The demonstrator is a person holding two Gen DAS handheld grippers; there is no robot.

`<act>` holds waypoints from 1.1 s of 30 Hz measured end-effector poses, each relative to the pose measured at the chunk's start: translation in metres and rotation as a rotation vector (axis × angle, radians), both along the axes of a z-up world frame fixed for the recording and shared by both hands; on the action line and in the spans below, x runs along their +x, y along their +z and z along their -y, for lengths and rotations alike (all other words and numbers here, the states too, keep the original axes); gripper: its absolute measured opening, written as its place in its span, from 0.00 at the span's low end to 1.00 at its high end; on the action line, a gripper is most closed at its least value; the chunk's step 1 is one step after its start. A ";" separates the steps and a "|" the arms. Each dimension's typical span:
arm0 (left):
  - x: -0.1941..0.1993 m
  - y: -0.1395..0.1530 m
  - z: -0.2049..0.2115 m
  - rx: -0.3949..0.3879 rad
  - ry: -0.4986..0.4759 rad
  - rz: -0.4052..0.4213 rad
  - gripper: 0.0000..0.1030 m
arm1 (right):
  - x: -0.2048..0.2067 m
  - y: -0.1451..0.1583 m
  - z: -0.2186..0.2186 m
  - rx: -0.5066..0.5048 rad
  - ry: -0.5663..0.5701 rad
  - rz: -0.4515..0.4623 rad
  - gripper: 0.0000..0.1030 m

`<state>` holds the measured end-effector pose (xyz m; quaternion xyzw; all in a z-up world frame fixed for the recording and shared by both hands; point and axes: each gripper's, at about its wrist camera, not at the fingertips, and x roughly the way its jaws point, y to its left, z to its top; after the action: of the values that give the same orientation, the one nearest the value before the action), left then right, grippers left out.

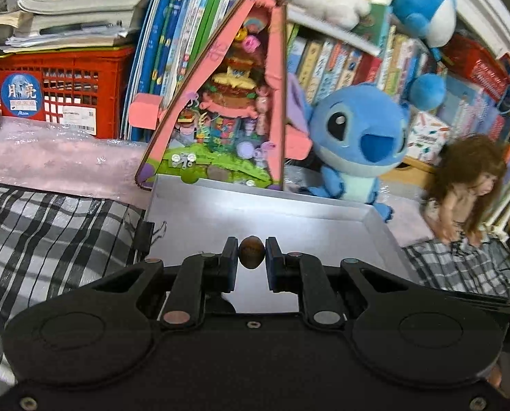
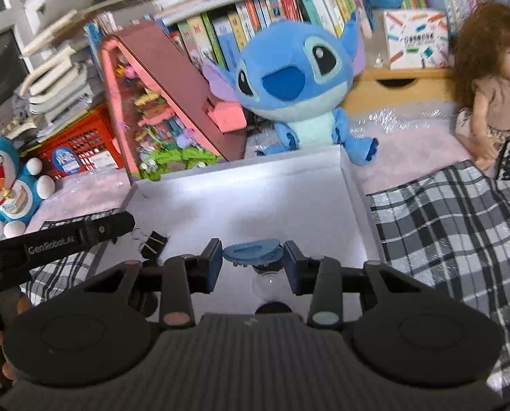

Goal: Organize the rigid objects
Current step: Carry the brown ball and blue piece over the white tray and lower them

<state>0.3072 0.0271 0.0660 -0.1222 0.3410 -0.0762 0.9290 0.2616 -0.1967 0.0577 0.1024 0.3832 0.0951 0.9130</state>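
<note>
**Both jaws loaded, both over the tray**

Left gripper [image 1: 251, 252]: jaws closed on a small brown nut-like piece [image 1: 251, 252], pinched across its sides, long axis roughly vertical, clear of the surface. It hangs over the near part of the white tray [image 1: 375, 217], so the drop looks to be straight down.

Right gripper [image 2: 252, 257]: jaws either side of a blue scalloped disc [image 2: 251, 251], lying roughly flat. Contact with the pads isn't clear — can't tell if it's gripped. Something clear and rounded sits under the disc; can't make out what.

A black binder clip [image 2: 154, 244] lies by the tray's left edge, nearer the left gripper.

Surface: tray on a plaid blanket [image 2: 443, 226] — soft, may tip. Room: Stitch plush [image 1: 357, 137], doll [image 2: 491, 82], pink triangular playset [image 1: 220, 102] crowd the far rim.
</note>
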 end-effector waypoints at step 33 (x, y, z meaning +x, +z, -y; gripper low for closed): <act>0.032 -0.046 0.009 0.111 0.073 -0.047 0.15 | 0.061 -0.047 -0.014 -0.034 -0.027 -0.047 0.43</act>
<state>0.3388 0.0184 0.0200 -0.0846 0.3618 -0.0204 0.9282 0.3223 -0.1826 0.0111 0.0942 0.4047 0.0737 0.9066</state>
